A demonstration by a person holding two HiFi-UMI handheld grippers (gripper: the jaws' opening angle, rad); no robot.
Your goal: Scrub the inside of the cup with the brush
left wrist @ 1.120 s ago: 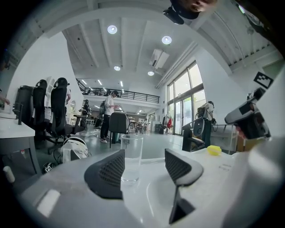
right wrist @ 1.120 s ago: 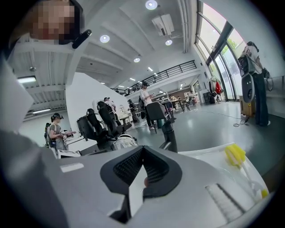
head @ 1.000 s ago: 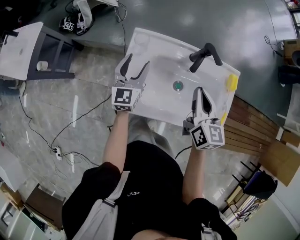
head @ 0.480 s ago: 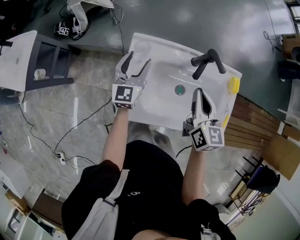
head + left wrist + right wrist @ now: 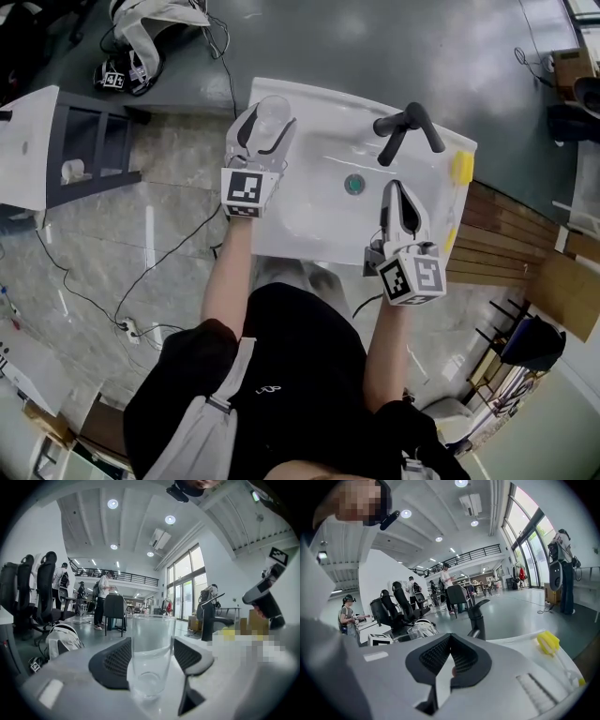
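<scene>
A clear, empty glass cup (image 5: 274, 111) stands upright on the far left corner of the white sink (image 5: 309, 220). My left gripper (image 5: 267, 131) is open, with one jaw on each side of the cup. In the left gripper view the cup (image 5: 152, 653) fills the gap between the black pads (image 5: 112, 663), and I see no squeeze on it. A yellow brush (image 5: 461, 167) lies on the sink's right rim. My right gripper (image 5: 401, 199) hovers over the sink's front right, shut and empty. In the right gripper view the brush (image 5: 548, 643) lies ahead to the right of my right gripper (image 5: 450, 638).
A black faucet (image 5: 405, 127) rises at the sink's back, with a green drain (image 5: 353, 184) in the basin. A grey side table (image 5: 56, 131) stands to the left and cables (image 5: 141, 272) trail on the floor. Wooden slats (image 5: 497, 253) lie to the right.
My left gripper has moved toward the sink's far left corner, so the cup now stands between its jaws. The right gripper has hardly shifted.
</scene>
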